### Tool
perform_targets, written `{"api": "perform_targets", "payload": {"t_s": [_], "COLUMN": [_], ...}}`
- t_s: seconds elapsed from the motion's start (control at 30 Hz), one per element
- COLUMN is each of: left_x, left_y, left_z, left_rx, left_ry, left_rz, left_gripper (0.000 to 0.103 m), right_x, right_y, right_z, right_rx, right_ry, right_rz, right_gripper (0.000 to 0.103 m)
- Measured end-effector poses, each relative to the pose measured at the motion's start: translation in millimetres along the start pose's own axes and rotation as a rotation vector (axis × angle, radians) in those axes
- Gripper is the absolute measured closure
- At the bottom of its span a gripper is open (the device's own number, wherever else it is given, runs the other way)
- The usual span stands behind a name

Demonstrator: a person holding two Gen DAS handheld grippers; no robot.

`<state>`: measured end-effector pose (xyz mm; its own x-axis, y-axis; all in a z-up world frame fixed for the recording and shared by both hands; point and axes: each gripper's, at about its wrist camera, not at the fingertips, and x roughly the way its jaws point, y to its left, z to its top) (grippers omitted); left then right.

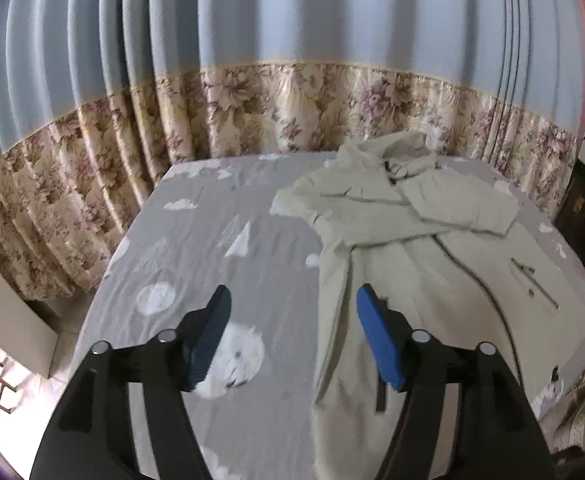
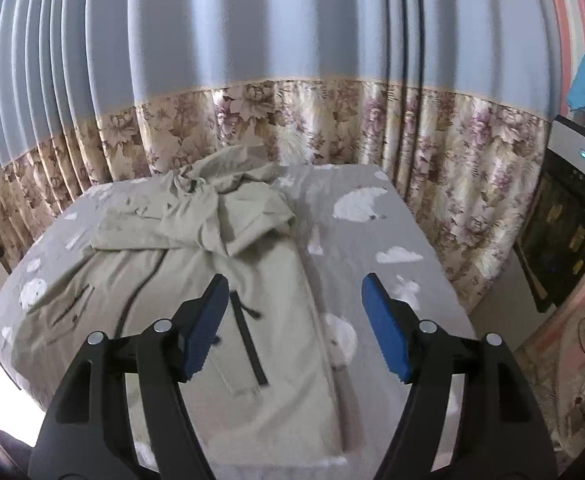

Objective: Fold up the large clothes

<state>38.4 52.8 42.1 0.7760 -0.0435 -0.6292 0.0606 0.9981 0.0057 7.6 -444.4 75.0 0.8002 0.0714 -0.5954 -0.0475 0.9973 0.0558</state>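
Observation:
A large pale green jacket (image 1: 404, 248) lies spread on the grey bed sheet (image 1: 212, 220), hood at the far end and both sleeves folded across its chest. It also shows in the right wrist view (image 2: 220, 264), with a dark zipper and pocket flaps visible. My left gripper (image 1: 294, 300) is open and empty, hovering above the jacket's left edge. My right gripper (image 2: 295, 288) is open and empty above the jacket's right edge, near the hem.
The bed (image 2: 372, 232) is covered by a grey sheet with white clouds and polar bears. Blue and floral curtains (image 1: 252, 100) hang close behind and to the left. A dark appliance (image 2: 564, 220) stands right of the bed. Floor shows at lower left (image 1: 20, 380).

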Motion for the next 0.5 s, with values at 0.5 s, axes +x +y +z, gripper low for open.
{"api": "perform_targets", "payload": {"t_s": [0.5], "left_x": [94.3], "left_y": [-50.6], "left_z": [55.0], "left_rx": [0.054], "left_ry": [0.017], "left_rz": [-0.084], "left_gripper": [0.026], "right_x": [201.1], "right_y": [104.3], "right_z": [53.9], "right_rx": [-0.099], "right_ry": [0.162], "right_rz": [0.219], "right_gripper": [0.025]}}
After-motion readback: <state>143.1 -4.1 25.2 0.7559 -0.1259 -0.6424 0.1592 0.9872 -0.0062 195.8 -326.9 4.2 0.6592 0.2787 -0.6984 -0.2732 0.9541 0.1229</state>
